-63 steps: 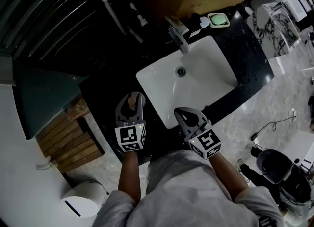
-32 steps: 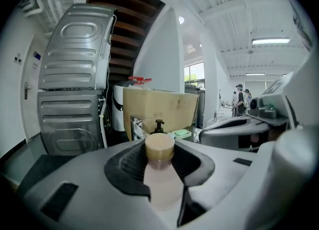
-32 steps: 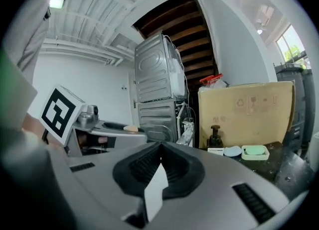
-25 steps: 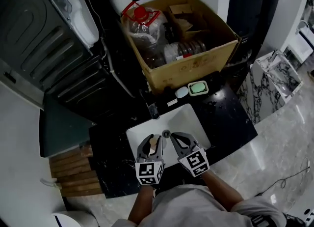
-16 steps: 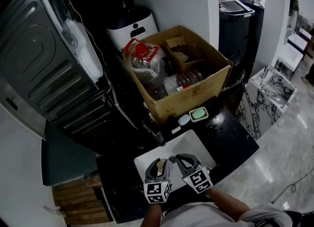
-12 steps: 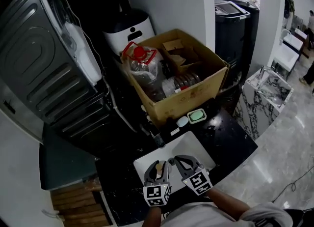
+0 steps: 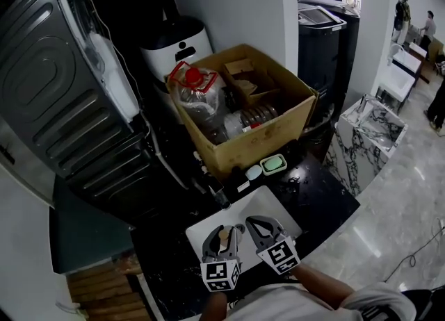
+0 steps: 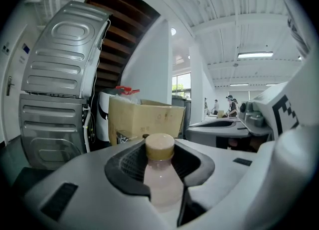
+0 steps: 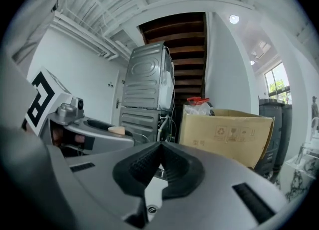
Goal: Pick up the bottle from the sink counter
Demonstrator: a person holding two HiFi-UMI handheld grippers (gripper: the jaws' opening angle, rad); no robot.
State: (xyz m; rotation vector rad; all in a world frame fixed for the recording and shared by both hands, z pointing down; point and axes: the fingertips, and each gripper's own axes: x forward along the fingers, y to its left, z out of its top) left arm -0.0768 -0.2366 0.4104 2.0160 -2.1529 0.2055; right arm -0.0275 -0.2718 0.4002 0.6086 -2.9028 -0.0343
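Gripping bottle [image 8: 160,174], left tongs [image 7: 223,235], box [image 7: 270,139] holding jug [image 7: 201,97]

A small bottle [image 8: 160,186] with a pale pink, translucent body and a round tan cap stands upright between the jaws of the left gripper [image 8: 160,157]. The gripper's dark ribbed pads [image 8: 125,167] press on its neck from both sides. From above, only the cap shows, over the near left corner of the white sink [image 7: 268,203].
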